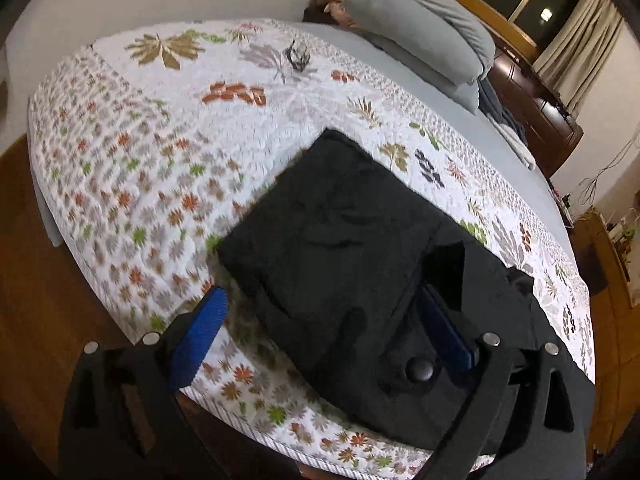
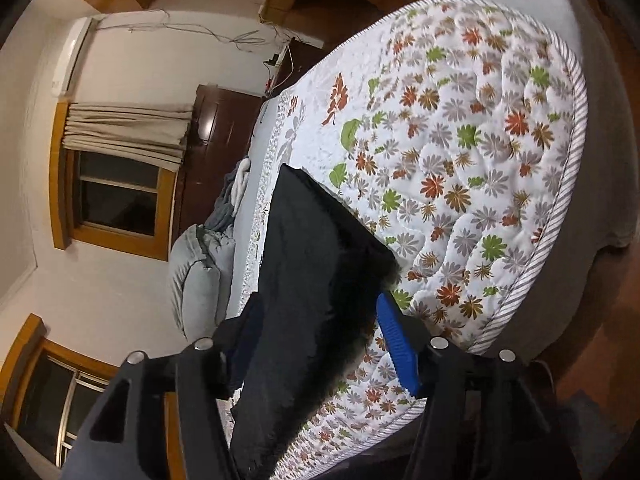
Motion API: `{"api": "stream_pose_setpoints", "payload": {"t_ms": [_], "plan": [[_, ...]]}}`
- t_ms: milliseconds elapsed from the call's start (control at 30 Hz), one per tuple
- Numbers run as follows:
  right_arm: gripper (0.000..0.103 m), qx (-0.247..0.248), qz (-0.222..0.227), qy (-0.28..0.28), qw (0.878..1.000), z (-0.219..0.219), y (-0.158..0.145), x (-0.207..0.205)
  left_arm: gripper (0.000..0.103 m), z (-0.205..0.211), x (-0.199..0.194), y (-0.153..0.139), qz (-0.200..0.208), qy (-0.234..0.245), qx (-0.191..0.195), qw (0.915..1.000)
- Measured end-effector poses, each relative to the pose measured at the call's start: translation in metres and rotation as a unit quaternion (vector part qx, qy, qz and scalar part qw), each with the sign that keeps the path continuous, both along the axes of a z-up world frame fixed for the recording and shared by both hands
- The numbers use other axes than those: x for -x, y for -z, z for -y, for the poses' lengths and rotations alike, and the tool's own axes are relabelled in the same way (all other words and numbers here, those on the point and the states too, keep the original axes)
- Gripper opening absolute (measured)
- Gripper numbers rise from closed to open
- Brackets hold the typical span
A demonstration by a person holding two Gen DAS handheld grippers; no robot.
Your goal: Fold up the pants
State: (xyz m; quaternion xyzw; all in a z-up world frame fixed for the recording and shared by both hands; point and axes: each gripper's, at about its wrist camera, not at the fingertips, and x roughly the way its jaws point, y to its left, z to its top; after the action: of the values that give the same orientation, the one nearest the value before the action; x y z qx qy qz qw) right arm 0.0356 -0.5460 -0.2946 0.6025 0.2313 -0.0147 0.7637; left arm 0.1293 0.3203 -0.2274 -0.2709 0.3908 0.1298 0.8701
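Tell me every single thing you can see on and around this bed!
pants: one, black, folded, near the bed's edge
mattress: one, white with leaf pattern
pillows: stacked, grey, at the bed's far end
hair tie: one, black, on the mattress, far from the pants
curtain: one, beige, over a wooden-framed window
cabinet: one, dark brown, beside the bed
left tool: one, black with blue pads, open over the pants
right tool: one, same colours, open around the pants' edge

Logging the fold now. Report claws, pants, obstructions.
Left claw open over the black pants. Right claw open, straddling their edge. Pants folded on quilt. Nothing in the way.
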Motion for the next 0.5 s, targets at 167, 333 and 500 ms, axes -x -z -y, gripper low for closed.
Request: {"api": "stream_pose_setpoints", "payload": {"t_ms": [167, 333, 500], "plan": [[0.065, -0.014, 0.005, 0.002, 1.000, 0.003, 0.015, -0.005, 0.095, 0.003, -0.002, 0.009, -0.010, -0.007, 0.010, 0.9999], [0.067, -0.030, 0.026, 0.007, 0.999, 0.007, 0.031, -0.009, 0.095, -0.003, -0.001, 0.016, -0.020, -0.026, 0.028, 0.9991], [0.072, -0.030, 0.044, 0.005, 0.999, 0.007, 0.033, -0.015, 0.095, 0.000, -0.004, 0.015, -0.023, -0.025, 0.023, 0.9991]]}}
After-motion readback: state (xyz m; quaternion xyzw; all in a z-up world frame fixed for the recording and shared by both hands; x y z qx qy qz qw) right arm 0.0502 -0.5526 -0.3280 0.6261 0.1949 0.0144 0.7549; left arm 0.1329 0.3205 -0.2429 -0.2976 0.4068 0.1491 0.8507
